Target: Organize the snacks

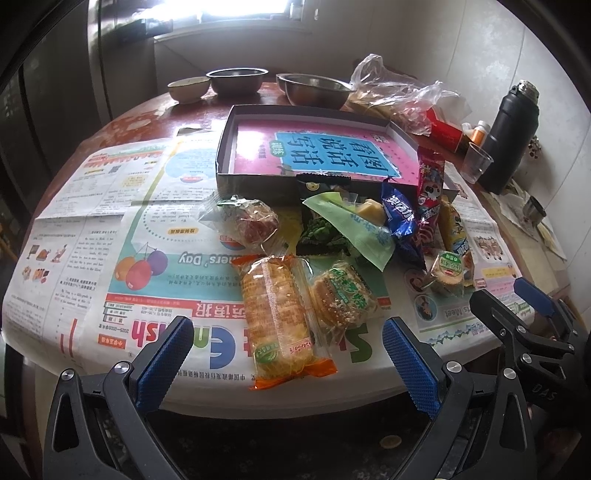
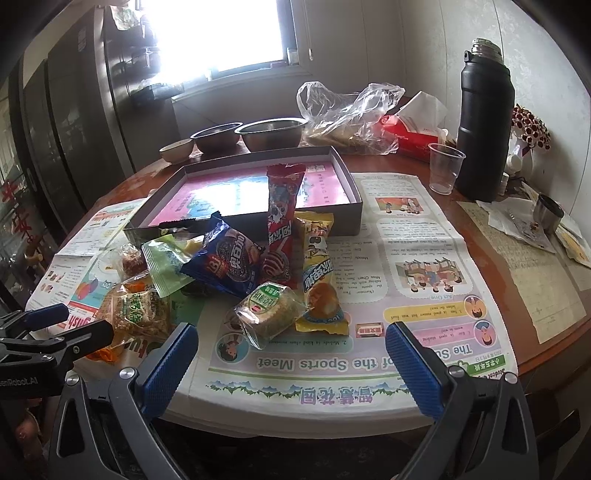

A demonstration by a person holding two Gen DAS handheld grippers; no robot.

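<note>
Both hand-held grippers hang wide open and empty at the desk's (image 2: 546, 332) near edge. Ahead of the left hand-held gripper (image 1: 288, 354) lies the snack pile (image 1: 332, 243); the right hand-held gripper (image 2: 291, 360) faces a round cracker pack (image 2: 266, 308), the box (image 2: 347, 173) beyond.

A bright window (image 2: 218, 33) glares at top centre, washing out its sill. Pale walls (image 2: 424, 48) fill the upper right; a dark cabinet (image 2: 74, 122) stands at left.
</note>
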